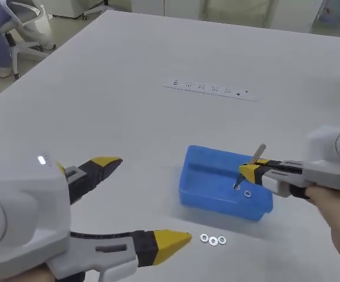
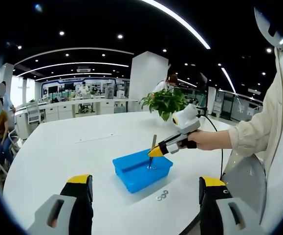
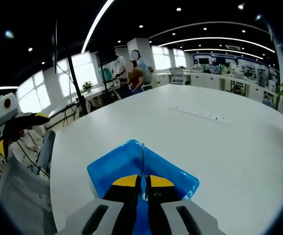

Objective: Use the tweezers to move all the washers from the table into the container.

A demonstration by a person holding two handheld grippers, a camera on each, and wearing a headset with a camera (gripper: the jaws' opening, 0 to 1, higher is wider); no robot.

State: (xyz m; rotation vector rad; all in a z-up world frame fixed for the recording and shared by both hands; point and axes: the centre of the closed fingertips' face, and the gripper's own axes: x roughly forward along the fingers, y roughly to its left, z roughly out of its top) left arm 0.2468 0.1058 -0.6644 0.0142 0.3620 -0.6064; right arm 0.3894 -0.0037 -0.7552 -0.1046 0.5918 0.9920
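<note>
A blue container (image 1: 200, 176) (image 2: 131, 182) (image 3: 104, 171) sits on the white table. My right gripper (image 1: 249, 171) (image 2: 156, 151) (image 3: 142, 182) is over it, shut on silver tweezers (image 1: 258, 154) (image 2: 153, 145) (image 3: 142, 156) whose tips point down into the container. One washer (image 1: 248, 194) lies on the container floor near the tips. Three washers (image 1: 212, 239) (image 2: 162, 196) lie in a row on the table just in front of the container. My left gripper (image 1: 140, 200) (image 2: 146, 183) (image 3: 21, 131) stands open to the left of the container, with nothing between its jaws.
A socket strip (image 1: 211, 89) is set flush into the table behind the container. An office chair (image 1: 23, 23) stands off the far left corner. A potted plant (image 2: 165, 103) sits at the table's far side. The person's sleeve (image 2: 258, 132) is at the right.
</note>
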